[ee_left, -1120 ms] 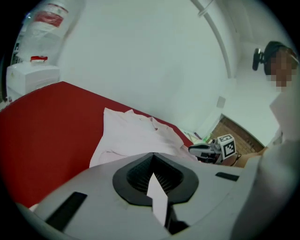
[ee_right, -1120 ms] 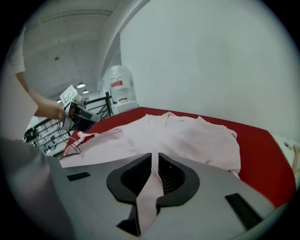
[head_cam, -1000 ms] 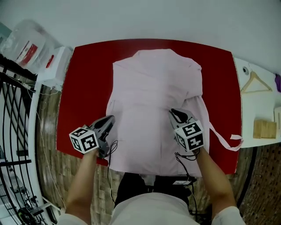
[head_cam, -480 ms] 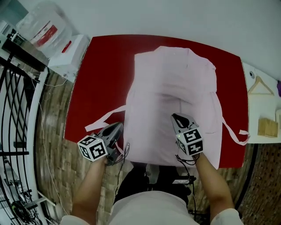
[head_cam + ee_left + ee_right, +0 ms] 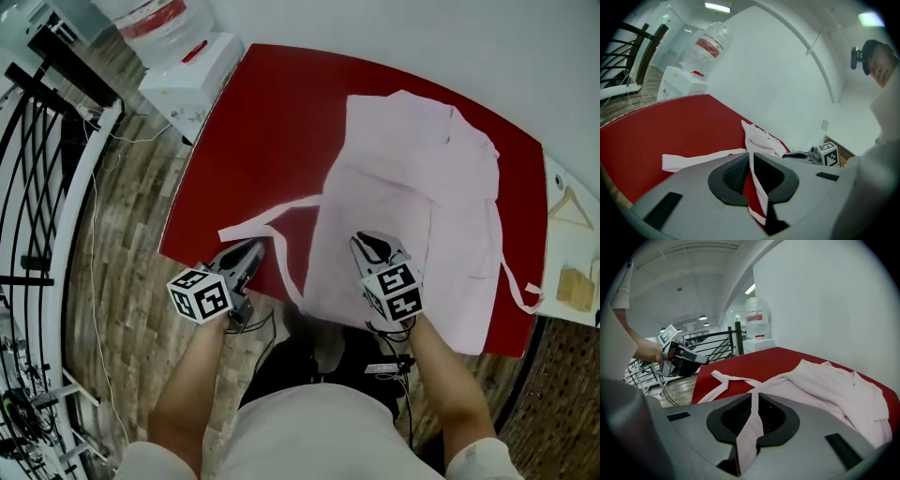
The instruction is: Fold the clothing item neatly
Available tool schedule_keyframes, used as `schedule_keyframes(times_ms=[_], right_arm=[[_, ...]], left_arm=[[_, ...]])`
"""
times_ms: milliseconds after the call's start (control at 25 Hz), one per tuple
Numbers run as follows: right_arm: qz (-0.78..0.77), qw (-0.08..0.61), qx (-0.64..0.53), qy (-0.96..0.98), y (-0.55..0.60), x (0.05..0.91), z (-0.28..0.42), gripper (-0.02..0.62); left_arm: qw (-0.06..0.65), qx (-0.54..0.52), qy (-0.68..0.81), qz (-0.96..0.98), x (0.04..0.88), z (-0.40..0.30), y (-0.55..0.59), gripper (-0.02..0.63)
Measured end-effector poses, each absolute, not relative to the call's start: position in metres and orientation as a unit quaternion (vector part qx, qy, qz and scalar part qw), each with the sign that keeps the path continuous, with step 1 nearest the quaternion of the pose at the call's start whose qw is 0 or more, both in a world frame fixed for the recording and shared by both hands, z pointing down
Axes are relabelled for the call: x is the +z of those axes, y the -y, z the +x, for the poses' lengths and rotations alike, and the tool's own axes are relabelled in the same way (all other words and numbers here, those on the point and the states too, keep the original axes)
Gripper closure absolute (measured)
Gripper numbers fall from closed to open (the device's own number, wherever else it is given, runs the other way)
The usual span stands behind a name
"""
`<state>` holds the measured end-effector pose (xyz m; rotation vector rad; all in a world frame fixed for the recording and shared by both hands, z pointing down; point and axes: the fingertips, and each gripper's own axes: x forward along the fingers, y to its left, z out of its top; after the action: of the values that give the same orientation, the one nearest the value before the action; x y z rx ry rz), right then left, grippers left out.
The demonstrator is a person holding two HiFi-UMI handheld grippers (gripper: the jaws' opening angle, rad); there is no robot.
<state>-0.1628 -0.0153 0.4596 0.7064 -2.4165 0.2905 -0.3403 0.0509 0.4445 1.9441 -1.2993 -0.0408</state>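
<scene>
A pale pink garment lies spread on the red table, toward its right side. A long pink tie strip trails from it to the left across the red top. My left gripper is at the table's front edge, left of the garment. In the left gripper view it is shut on a thin pink strip of the garment. My right gripper sits over the garment's near left corner. Its jaws are shut on a fold of pink cloth.
A white box with a water bottle stands off the table's far left corner. A black railing runs along the left. On a white surface at the right lie a wooden hanger and a wooden block. Another tie hangs right.
Both grippers have moved along the front edge with the cloth. The garment now lies further right on the table, and a long tie strip has come into view on its left.
</scene>
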Motion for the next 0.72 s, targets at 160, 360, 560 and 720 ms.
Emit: schedule_keyframes(times_ms=[160,360,560,720], right_arm=[[0.218,0.318,0.092,0.918,-0.011,0.467,-0.215,0.569],[0.143,0.360,0.082,0.918,-0.056,0.492,-0.270,0.483],[0.117,0.417,0.067,0.899,-0.081,0.529,-0.301,0.445],[0.136,0.451,0.070,0.880,-0.069,0.545,-0.311,0.445]], left_arm=[[0.396,-0.023,0.524,0.754,0.452,-0.369,-0.068,0.598],[0.387,0.006,0.537,0.750,0.468,-0.396,-0.083,0.597],[0.358,0.091,0.545,0.753,0.495,-0.419,-0.089,0.520],[0.313,0.177,0.539,0.761,0.513,-0.435,-0.086,0.484]])
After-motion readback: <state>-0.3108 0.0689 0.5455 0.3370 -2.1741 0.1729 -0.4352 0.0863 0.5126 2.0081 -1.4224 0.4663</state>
